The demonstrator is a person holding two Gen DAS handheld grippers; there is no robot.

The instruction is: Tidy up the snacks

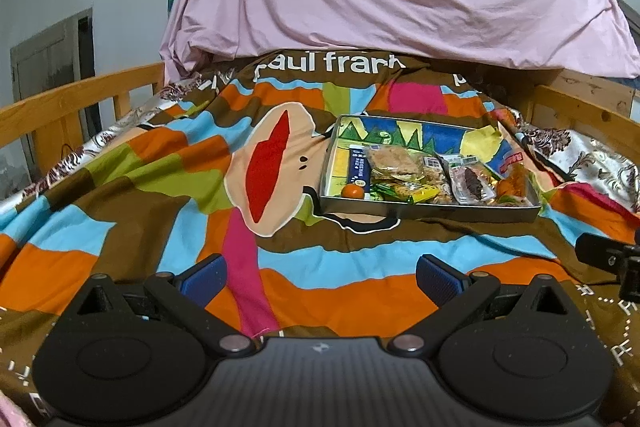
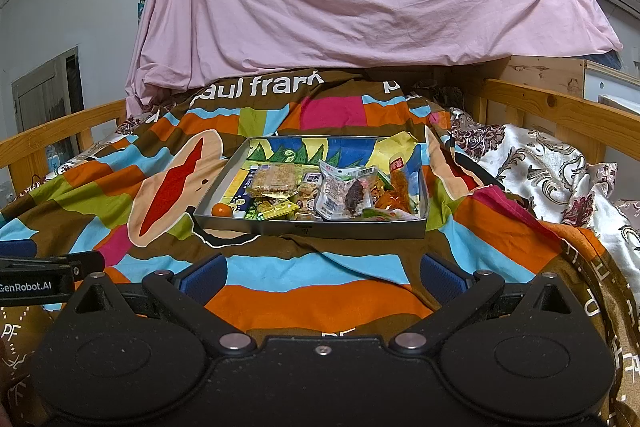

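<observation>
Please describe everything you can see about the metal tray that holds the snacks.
The tray is a shallow rectangle with low grey walls that look like metal. Its floor carries a bright printed picture in blue, green and yellow. It lies flat on the colourful bedspread, beside the printed monkey face. Wrapped snacks fill its near half, and a small orange fruit sits in the near left corner. The far half is mostly bare. Neither gripper touches it.

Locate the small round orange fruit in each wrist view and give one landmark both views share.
Left wrist: small round orange fruit, right of centre, in the shallow metal tray's near-left corner.
Right wrist: same fruit, left of centre, same corner of the tray.
Shared landmark: white "paul frank" lettering on the blanket.
</observation>
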